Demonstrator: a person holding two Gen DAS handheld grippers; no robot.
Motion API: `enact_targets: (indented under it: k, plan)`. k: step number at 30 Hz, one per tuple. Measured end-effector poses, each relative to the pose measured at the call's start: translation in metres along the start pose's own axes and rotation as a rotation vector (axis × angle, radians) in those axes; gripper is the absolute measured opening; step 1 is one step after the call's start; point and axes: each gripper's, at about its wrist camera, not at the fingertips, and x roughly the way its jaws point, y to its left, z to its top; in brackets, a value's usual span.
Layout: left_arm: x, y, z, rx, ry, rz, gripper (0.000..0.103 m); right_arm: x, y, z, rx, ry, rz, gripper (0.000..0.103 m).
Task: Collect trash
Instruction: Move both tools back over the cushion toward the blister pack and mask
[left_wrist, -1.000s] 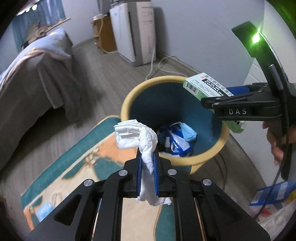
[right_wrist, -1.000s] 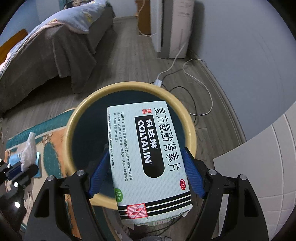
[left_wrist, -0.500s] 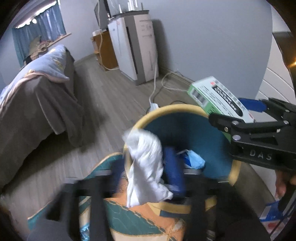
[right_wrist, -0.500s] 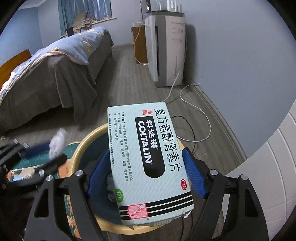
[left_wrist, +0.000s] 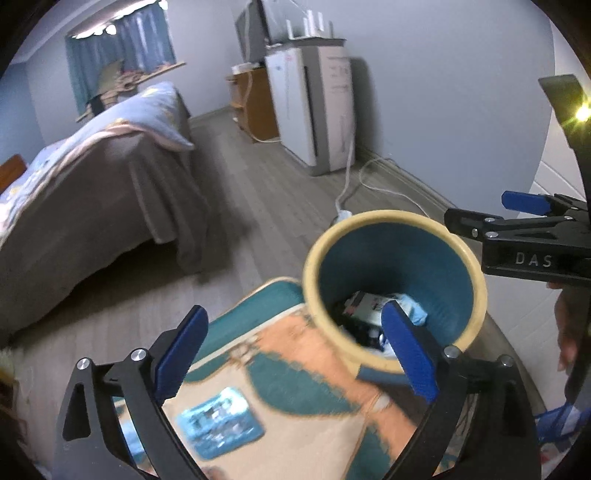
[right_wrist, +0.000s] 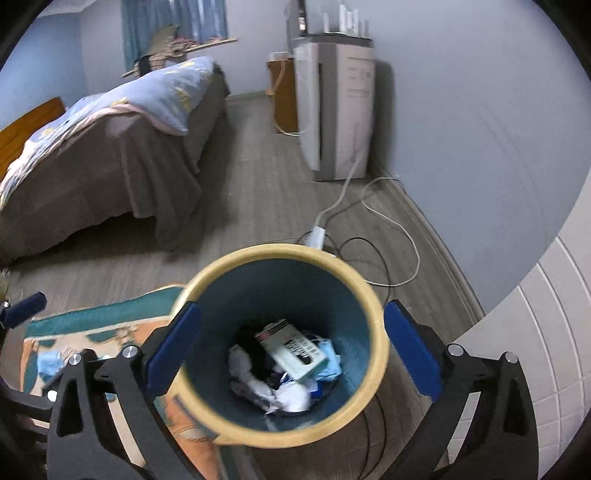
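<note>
A round trash bin (right_wrist: 373, 373) with a cream rim and blue inside stands on the floor; it also shows in the left wrist view (left_wrist: 476, 284). Inside lie the green medicine box (right_wrist: 293, 350), the white tissue (right_wrist: 291, 398) and other scraps. My right gripper (right_wrist: 291, 350) is open and empty right above the bin mouth. My left gripper (left_wrist: 295, 350) is open and empty, above the rug at the bin's left rim. The right gripper also shows from the side in the left wrist view (left_wrist: 480, 221), over the bin's far rim.
A teal and orange rug (left_wrist: 295, 373) lies left of the bin, with a blue packet (left_wrist: 219, 421) on it. A bed (right_wrist: 110, 147) stands at left. A white appliance (right_wrist: 336, 110) is by the wall, its cables (right_wrist: 369, 229) on the floor behind the bin.
Both grippers opened. The tissue left the left gripper and the medicine box left the right gripper; both now lie in the bin.
</note>
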Motion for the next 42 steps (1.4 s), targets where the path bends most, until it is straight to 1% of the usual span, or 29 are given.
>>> enact_targets:
  k: [4, 6, 11, 15, 20, 22, 25, 29, 31, 36, 39, 42]
  plan:
    - [-0.040, 0.033, -0.015, -0.072, -0.015, 0.031, 0.095, -0.023, 0.032, -0.003, -0.064, -0.010, -0.006, 0.097]
    - [-0.057, 0.046, -0.024, -0.090, -0.025, 0.051, 0.096, -0.032, 0.049, -0.002, -0.081, -0.020, -0.008, 0.097]
    - [-0.102, 0.086, -0.056, -0.136, -0.033, 0.111, 0.096, -0.060, 0.103, -0.014, -0.188, -0.032, 0.030, 0.097]
    - [-0.123, 0.115, -0.085, -0.195, -0.024, 0.155, 0.097, -0.076, 0.144, -0.027, -0.258, -0.021, 0.041, 0.097]
    - [-0.138, 0.154, -0.127, -0.310, 0.001, 0.209, 0.097, -0.092, 0.188, -0.044, -0.294, 0.002, 0.108, 0.097]
    - [-0.141, 0.166, -0.137, -0.334, 0.021, 0.226, 0.097, -0.095, 0.202, -0.049, -0.312, 0.005, 0.131, 0.097]
    - [-0.144, 0.181, -0.151, -0.345, 0.033, 0.241, 0.097, -0.088, 0.219, -0.057, -0.337, 0.028, 0.164, 0.097]
    - [-0.135, 0.197, -0.164, -0.349, 0.077, 0.258, 0.097, -0.069, 0.231, -0.066, -0.381, 0.072, 0.202, 0.097]
    - [-0.129, 0.205, -0.167, -0.352, 0.090, 0.270, 0.097, -0.057, 0.229, -0.067, -0.382, 0.098, 0.196, 0.097]
    - [-0.113, 0.218, -0.173, -0.383, 0.124, 0.257, 0.097, -0.020, 0.218, -0.071, -0.320, 0.188, 0.210, 0.097]
    - [-0.099, 0.218, -0.176, -0.359, 0.154, 0.255, 0.097, 0.001, 0.219, -0.074, -0.317, 0.230, 0.208, 0.097]
    - [-0.080, 0.218, -0.177, -0.315, 0.192, 0.258, 0.097, 0.025, 0.227, -0.075, -0.343, 0.269, 0.208, 0.097]
